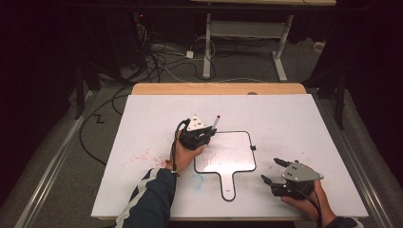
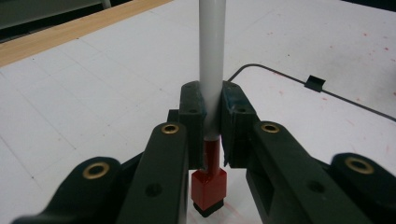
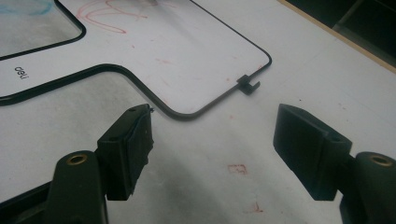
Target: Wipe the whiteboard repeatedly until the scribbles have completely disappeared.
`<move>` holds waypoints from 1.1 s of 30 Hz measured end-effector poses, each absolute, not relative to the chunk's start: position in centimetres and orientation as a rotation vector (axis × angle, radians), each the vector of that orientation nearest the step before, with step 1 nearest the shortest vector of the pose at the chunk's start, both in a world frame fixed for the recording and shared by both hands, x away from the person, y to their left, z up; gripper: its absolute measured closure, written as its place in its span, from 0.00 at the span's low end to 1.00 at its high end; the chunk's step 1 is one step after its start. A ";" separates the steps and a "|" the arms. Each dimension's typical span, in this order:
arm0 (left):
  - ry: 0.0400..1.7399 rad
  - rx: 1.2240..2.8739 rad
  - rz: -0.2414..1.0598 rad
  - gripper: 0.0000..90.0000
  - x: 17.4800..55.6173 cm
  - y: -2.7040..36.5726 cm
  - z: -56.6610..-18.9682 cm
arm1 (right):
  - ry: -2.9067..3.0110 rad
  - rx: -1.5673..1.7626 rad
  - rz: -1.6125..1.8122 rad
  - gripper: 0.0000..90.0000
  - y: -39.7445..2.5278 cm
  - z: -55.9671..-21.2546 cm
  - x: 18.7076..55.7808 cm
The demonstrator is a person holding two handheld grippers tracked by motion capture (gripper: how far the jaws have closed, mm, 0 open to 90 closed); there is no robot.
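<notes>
A small handheld whiteboard [image 1: 228, 154] with a black rim and a handle lies on the white table; red scribbles [image 3: 109, 18] mark its face. My left gripper [image 1: 205, 137] hovers at the board's upper left corner, shut on a white marker [image 2: 211, 60] with a red end [image 2: 209, 184] pointing down at the surface. In the high view the marker [image 1: 215, 122] sticks up and away from the jaws. My right gripper [image 1: 271, 171] stands open to the right of the board's handle [image 1: 229, 187], nothing between its fingers [image 3: 299, 144].
The white table sheet [image 1: 294, 123] carries red smudges [image 1: 145, 156] at the left and a faint blue mark [image 1: 197, 181] near the handle. A black clip [image 3: 247, 84] sits on the board's right rim. A wooden edge [image 1: 218, 89] runs along the far side.
</notes>
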State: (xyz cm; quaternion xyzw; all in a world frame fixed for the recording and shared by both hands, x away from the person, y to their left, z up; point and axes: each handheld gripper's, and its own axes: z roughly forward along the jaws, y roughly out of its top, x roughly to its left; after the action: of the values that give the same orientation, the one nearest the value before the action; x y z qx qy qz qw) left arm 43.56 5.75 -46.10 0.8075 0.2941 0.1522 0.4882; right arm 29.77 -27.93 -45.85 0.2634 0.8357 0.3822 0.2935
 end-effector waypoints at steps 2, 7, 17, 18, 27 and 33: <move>0.728 1.982 0.378 0.88 43.6 6.0 -46.3 | 2.228 0.696 1.014 0.32 -27.9 -45.9 29.8; 0.792 1.949 0.389 0.88 44.6 7.3 -47.0 | 2.245 0.695 0.999 0.32 -27.5 -46.2 29.8; 0.821 1.956 0.355 0.88 44.3 8.5 -47.0 | 2.248 0.694 1.002 0.32 -27.6 -46.2 29.7; 0.812 1.967 0.347 0.88 44.2 8.5 -47.0 | 2.248 0.692 1.002 0.32 -27.6 -46.2 29.7; 0.824 1.975 0.391 0.88 46.4 7.3 -46.7 | 2.268 0.674 0.994 0.32 -27.3 -46.3 29.8; 0.878 1.941 0.382 0.88 47.9 7.3 -46.8 | 2.276 0.669 0.991 0.32 -27.4 -46.4 29.8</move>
State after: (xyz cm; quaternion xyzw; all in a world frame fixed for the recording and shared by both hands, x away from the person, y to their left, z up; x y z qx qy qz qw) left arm 47.90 7.35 -46.82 0.7918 0.3583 0.1560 0.4693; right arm 29.80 -27.40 -46.41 0.2497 0.8494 0.3700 0.2814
